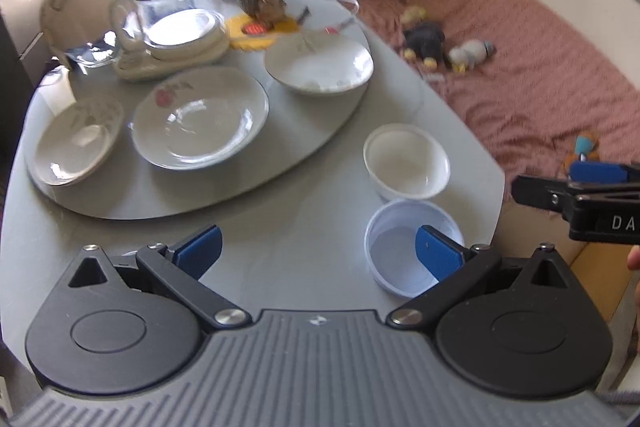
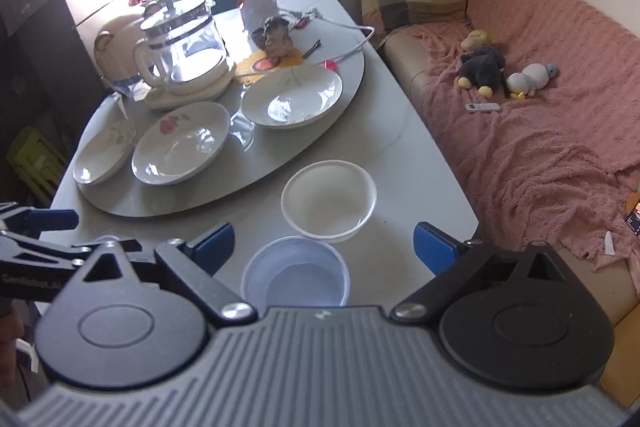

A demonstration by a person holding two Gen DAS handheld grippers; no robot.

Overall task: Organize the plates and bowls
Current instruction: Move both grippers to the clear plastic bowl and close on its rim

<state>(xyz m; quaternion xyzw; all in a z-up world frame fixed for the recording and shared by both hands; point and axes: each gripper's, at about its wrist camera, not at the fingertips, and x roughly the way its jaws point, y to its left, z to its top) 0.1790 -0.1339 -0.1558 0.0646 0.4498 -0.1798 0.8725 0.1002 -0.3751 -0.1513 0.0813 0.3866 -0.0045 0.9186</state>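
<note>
**Both claws empty over the desk, bowls nearest, plates on the turntable**

Left claw (image 1: 318,251) released, jaws wide, nothing between the pads; its right pad overlaps the blue-tinted bowl (image 1: 404,247) in view, contact not clear. Right claw (image 2: 324,247) also spread wide and empty, hanging above the same blue-tinted bowl (image 2: 296,271), pads either side of it but not pressing.

Where things are: blue-tinted bowl at the near right edge of the desk (image 2: 400,163), white bowl (image 2: 328,199) just beyond it, nearly touching. Three shallow plates on the grey turntable (image 2: 192,203): flower plate (image 2: 180,143) in the middle, leaf plate (image 2: 106,155) to its left, rims overlapping or touching, and a third plate (image 2: 294,95) far right, apart. Glass kettle (image 2: 184,43) behind them.

Handling, my guess: blue bowl looks like thin plastic, light, a bit flexible, would slide on the smooth top; pinch the rim wall, one pad in, one out. White bowl looks ceramic, heavier, stiff, glazed and slippery, chips if knocked; same rim pinch, firm. Plates stiff, fragile, low rims; take the raised edge, from the near side. Keep clear of the kettle.
</note>
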